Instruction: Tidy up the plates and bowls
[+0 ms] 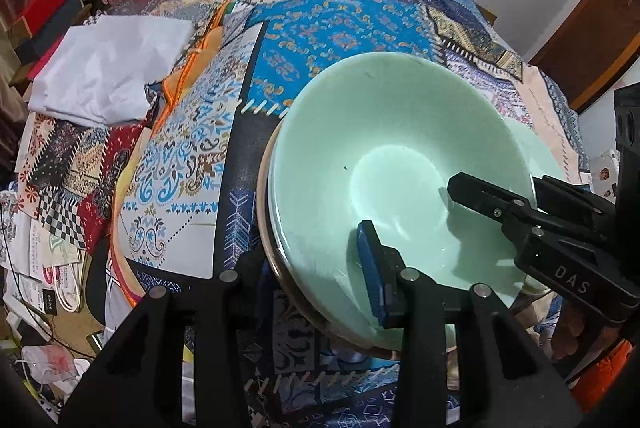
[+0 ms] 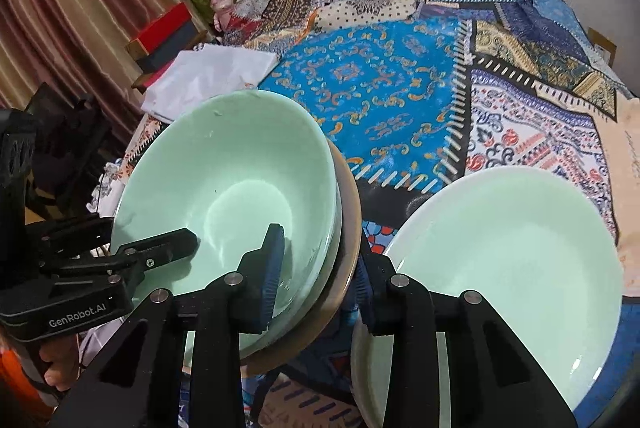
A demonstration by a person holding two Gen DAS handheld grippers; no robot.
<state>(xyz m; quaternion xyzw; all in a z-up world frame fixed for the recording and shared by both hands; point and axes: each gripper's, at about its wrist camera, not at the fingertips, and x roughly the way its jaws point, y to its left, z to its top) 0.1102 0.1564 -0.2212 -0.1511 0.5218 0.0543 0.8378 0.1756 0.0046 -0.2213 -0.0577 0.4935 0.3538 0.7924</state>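
Both grippers tilted steeply down over a stack of green bowls [image 2: 224, 184] on the quilt [image 2: 380, 88]. The right gripper [image 2: 316, 280] clamped the stack's right rim, its jaws closing. The left gripper [image 1: 296, 276] gripped the left rim; 1 green plate [image 2: 516, 260] lay just right.

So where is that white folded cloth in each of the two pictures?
Left wrist view: the white folded cloth lies at the upper left, on the patchwork cover, well left of the green bowl.
Right wrist view: the cloth lies left of centre, just beyond the green bowl's far rim.
Shared landmark: the bright blue patch with orange scrolls, right of the cloth in both.
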